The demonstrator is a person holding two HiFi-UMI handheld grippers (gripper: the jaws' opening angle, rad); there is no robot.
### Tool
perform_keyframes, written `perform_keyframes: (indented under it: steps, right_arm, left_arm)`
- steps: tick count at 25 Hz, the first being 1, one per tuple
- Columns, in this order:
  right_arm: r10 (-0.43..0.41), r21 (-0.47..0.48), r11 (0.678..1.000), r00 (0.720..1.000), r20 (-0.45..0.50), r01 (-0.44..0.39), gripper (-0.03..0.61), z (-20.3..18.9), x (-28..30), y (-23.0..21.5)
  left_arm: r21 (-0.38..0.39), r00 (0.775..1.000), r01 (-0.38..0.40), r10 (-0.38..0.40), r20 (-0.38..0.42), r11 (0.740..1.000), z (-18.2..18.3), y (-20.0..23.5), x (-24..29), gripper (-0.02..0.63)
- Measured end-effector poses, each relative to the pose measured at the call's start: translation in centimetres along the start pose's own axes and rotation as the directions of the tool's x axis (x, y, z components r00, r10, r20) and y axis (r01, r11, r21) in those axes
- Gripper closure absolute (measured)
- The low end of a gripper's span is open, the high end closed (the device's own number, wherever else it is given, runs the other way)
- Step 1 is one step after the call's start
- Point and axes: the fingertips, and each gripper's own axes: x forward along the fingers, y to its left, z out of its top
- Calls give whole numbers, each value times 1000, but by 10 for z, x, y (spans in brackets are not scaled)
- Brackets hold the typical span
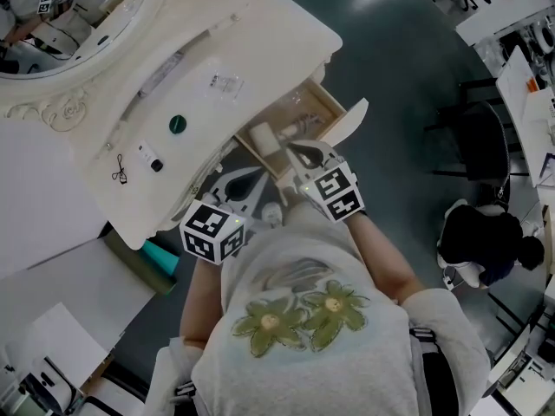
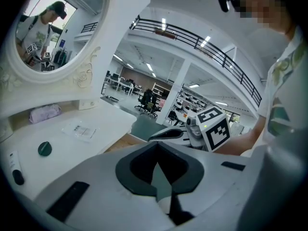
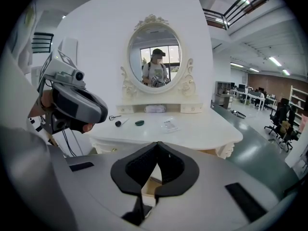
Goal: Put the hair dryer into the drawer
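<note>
The wooden drawer of the white dressing table stands pulled out toward me. A cream, boxy object that looks like the hair dryer lies inside it, at its left end. My right gripper hovers just above the drawer's near edge, shut with nothing between its jaws; in the right gripper view its tips meet over a strip of drawer wood. My left gripper hangs to the left of it, below the tabletop's edge, jaws closed and empty.
An oval mirror rises at the back of the table. A green round item, a small black item and a clear packet lie on top. A teal thing sits under the table. An office chair stands right.
</note>
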Motion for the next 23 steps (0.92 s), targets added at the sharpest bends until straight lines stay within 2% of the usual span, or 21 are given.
perform_keyframes:
  steps: [23]
  right_arm:
    - [-47,18,999,999,27,46,557,-16,-38,27]
  left_arm:
    - [30,998,53,-53,-18,998,-22,-30,-13,604]
